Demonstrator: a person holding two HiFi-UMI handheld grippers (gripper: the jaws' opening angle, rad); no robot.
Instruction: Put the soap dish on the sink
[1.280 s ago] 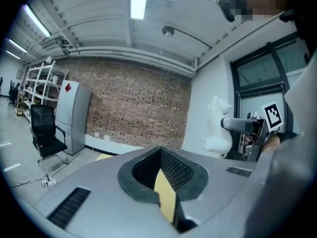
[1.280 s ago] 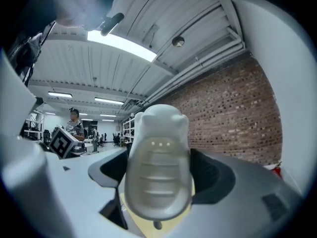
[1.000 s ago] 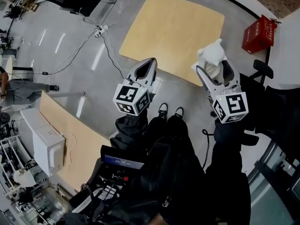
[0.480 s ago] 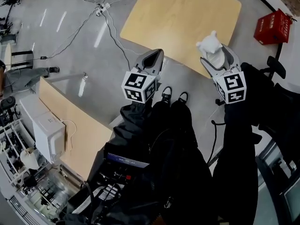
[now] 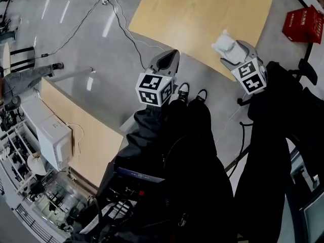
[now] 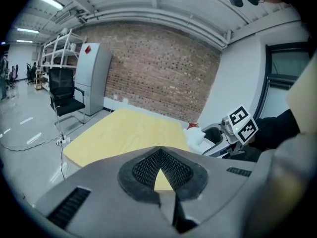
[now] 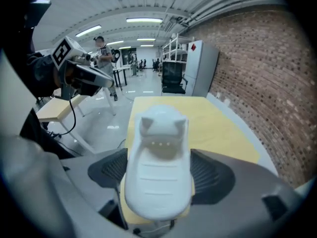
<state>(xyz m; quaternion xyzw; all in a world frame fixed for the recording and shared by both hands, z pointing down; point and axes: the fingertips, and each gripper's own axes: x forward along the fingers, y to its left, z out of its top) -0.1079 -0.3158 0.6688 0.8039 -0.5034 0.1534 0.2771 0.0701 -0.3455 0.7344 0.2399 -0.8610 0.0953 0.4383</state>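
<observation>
A white soap dish (image 7: pixel 157 167) with two small ears at its far end sits clamped between the jaws of my right gripper (image 7: pixel 158 175). In the head view the soap dish (image 5: pixel 224 41) sticks out past the right gripper (image 5: pixel 232 50), over the near edge of a pale wooden table (image 5: pixel 202 14). My left gripper (image 5: pixel 168 61) hangs over the grey floor, left of my shoes, shut with nothing in it. From the left gripper view, its dark ribbed pads (image 6: pixel 148 168) meet, and the soap dish (image 6: pixel 196 139) shows at the right. No sink is in view.
A second wooden table (image 5: pixel 88 135) with a white box (image 5: pixel 54 142) lies at the lower left. Cables (image 5: pixel 121 24) run across the floor. A red crate (image 5: pixel 305 24) sits at the upper right, beside a black chair (image 5: pixel 304 70). A brick wall (image 6: pixel 158 78) stands beyond the table.
Both grippers have moved forward and upward in the head view. The right one, still holding the soap dish, has come over the table's near edge.
</observation>
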